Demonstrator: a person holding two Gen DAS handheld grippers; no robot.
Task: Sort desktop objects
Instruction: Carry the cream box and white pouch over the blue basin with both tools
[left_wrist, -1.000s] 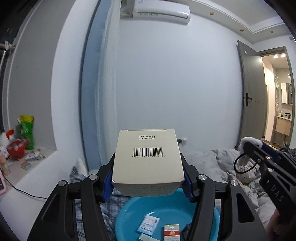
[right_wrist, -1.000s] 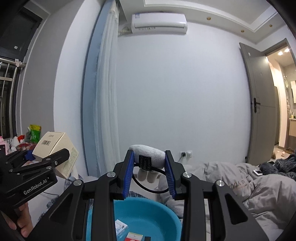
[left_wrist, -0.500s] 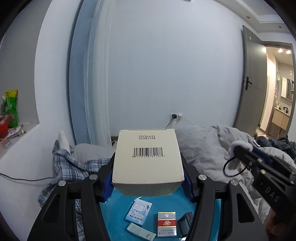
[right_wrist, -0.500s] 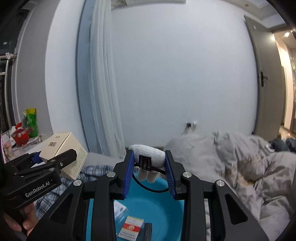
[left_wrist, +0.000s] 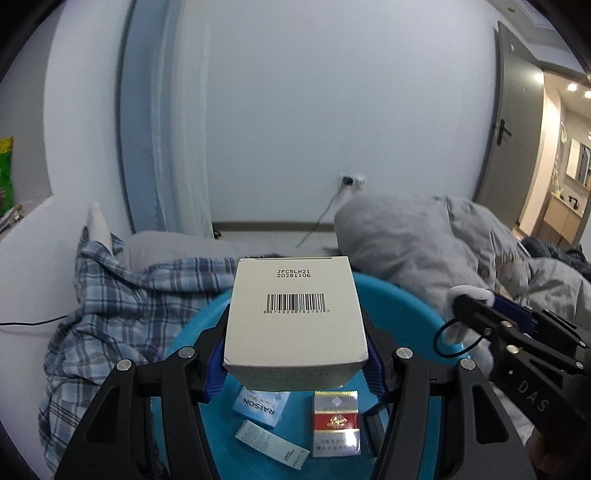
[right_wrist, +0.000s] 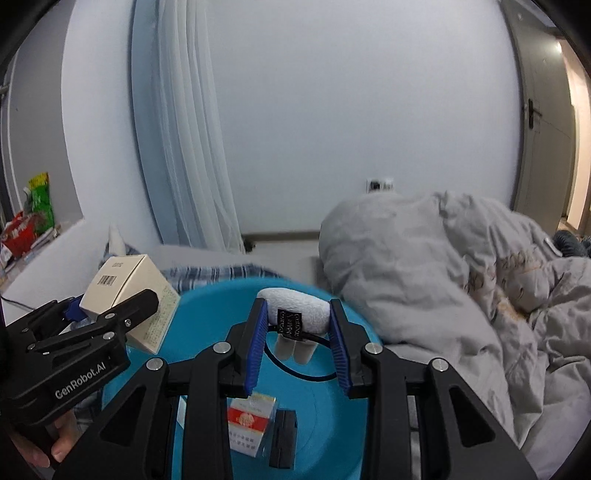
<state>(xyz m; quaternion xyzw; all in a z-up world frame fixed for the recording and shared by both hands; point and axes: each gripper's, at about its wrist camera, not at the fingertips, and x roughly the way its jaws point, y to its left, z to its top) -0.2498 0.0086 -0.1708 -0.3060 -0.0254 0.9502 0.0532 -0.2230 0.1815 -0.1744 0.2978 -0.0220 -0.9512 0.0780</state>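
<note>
Descent — both tools have dropped toward the blue basin (left_wrist: 402, 302): left tool (left_wrist: 295, 373) clamps the white box (left_wrist: 295, 314), right tool (right_wrist: 300, 345) pinches a fluffy keyring toy (right_wrist: 295, 310) — release looks next.

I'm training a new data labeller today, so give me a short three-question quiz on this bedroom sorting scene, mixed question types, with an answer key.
1. True or false: the left gripper is clamped on a cream cardboard box with a barcode.
2. Multiple choice: the right gripper holds A) a red mug, B) a fluffy white plush item with a black loop cord, C) a steel spoon.
3. Fill in: the red and silver cigarette pack lies in the round ______ plastic basin.

Key: 1 true; 2 B; 3 blue.
</note>
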